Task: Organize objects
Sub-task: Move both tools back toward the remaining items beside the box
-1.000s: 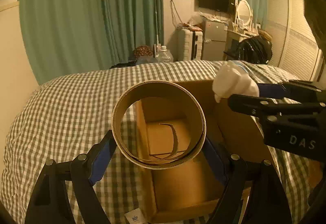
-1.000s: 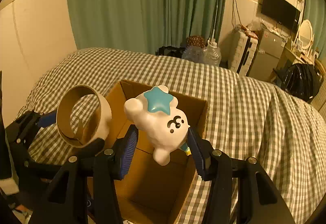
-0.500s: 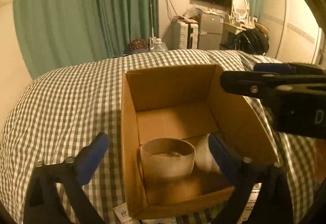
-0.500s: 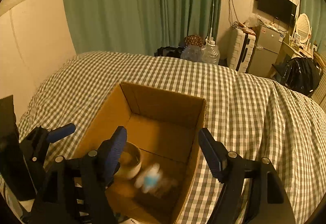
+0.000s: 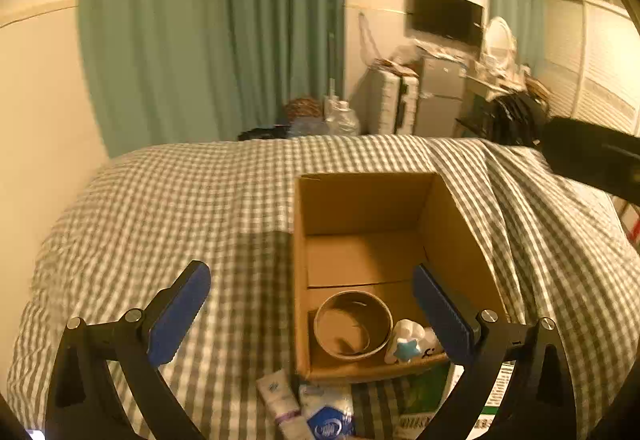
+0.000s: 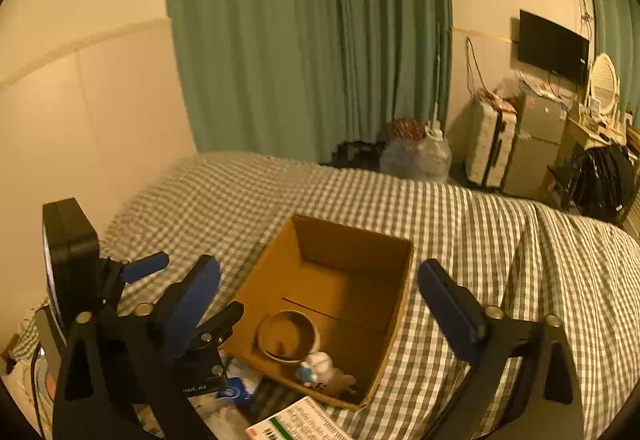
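- The bed under a green-and-white checked cover [image 5: 168, 207] fills most of both my views; wide bare stretches of it lie to the left of and beyond the box.
- One open brown cardboard box [image 5: 452, 240] sits on the cover with its top open. The far half of its floor is bare; both things in it lie against the near wall.
- Inside, one wide brown cardboard ring [image 5: 353, 324] lies with its opening turned up, near the box's left wall.
- Just to the right of the ring, looking as if it touches it, lies one white rounded toy with a blue star [image 5: 408, 342], in the near right corner.
- My left gripper [image 5: 311, 310] is spread wide and empty, one blue pad over the cover, the other over the box's right side.
- My right gripper [image 6: 318, 294] is likewise released and empty, its fingers straddling the box from above.
- On the cover by the box's near edge lie a few small things: one white tube [image 5: 278, 396], one blue-and-white packet [image 5: 326, 416], and one printed green-and-white sheet [image 6: 300, 422].
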The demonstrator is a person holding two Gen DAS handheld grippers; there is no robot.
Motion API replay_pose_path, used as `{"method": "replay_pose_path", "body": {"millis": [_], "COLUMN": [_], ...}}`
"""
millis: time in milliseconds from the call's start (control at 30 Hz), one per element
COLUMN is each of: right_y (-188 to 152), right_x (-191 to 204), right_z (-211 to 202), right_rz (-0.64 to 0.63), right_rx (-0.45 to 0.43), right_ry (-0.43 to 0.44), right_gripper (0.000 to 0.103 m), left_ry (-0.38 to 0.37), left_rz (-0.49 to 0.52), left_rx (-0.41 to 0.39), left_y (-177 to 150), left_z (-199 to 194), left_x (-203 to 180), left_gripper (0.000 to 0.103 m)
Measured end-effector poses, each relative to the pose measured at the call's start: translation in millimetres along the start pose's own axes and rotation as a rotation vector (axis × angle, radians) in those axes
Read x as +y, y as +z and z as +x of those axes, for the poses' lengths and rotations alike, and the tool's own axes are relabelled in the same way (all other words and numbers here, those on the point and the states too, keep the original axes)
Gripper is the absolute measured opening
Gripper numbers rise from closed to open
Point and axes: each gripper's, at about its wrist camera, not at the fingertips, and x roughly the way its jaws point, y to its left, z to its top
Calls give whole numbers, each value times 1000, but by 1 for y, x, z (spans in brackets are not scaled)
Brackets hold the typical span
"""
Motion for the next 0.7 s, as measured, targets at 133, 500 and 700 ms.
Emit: {"method": "replay_pose_path", "body": {"millis": [133, 500, 700], "right_y": [6, -20, -56], "right_x": [9, 21, 21], "right_z": [-28, -62, -52], "right_rz": [-37, -154, -211], "right_rx": [-43, -51, 27], "right_ry": [19, 26, 63], "right_gripper": [103, 103, 103], "left_ry": [14, 143, 195], "left_rz": [-32, -101, -68], "left_rx": [4, -39, -23], "left_y": [-7, -28, -52], "left_z": [-29, -93, -94], "left_x": [7, 22, 15], "left_gripper": [103, 103, 103]}}
